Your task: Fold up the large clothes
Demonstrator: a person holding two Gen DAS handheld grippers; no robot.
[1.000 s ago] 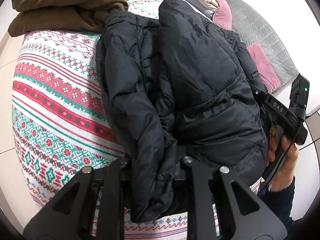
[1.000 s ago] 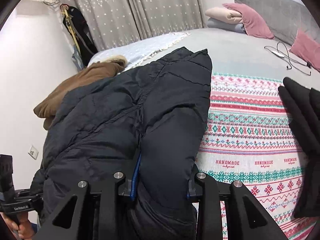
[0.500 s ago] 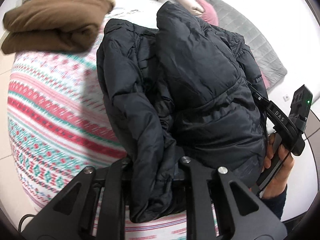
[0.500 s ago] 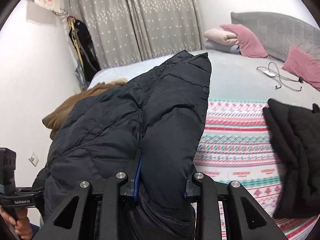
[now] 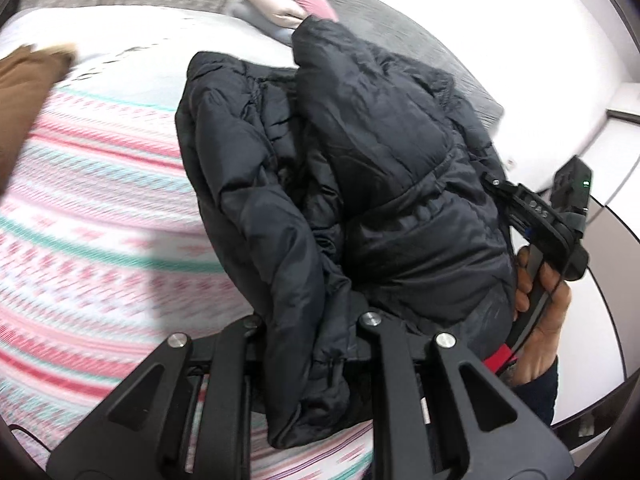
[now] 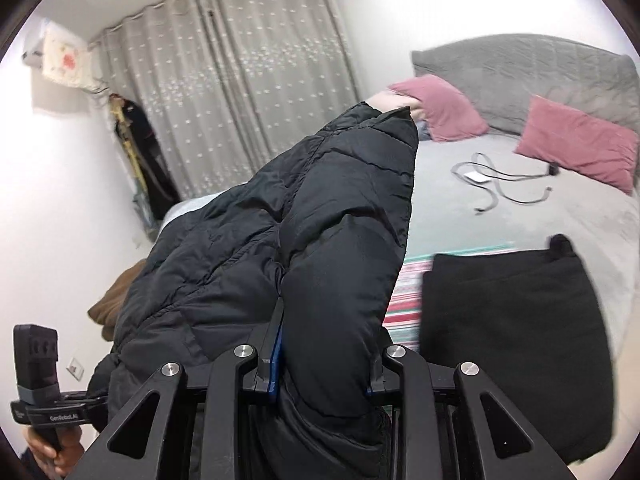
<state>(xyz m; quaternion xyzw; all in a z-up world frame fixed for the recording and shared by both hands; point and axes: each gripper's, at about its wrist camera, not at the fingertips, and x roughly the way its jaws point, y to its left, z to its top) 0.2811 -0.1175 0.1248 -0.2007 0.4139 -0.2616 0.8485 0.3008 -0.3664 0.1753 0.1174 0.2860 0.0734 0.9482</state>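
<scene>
A black puffer jacket (image 5: 380, 184) hangs bunched above the bed, held up from both ends. In the left wrist view my left gripper (image 5: 308, 328) is shut on a thick fold of it, the fabric spilling down between the fingers. The right gripper (image 5: 516, 200) shows at the jacket's right side, held by a hand (image 5: 540, 312). From the right wrist view the black puffer jacket (image 6: 304, 248) fills the middle, and my right gripper (image 6: 320, 364) is shut on a padded edge. The left gripper (image 6: 92, 404) appears at bottom left, its fingertips buried in the fabric.
A patterned red, green and white blanket (image 5: 92, 208) covers the bed. A folded brown garment (image 5: 24, 80) lies far left. A folded black garment (image 6: 508, 332) rests at right. Pink pillows (image 6: 576, 144), a cable (image 6: 500, 184) and grey curtains (image 6: 240, 92) lie beyond.
Both grippers have risen with the jacket, lifting it off the blanket. The views have tilted up, so more of the room shows and the brown garment has slid towards the left edge.
</scene>
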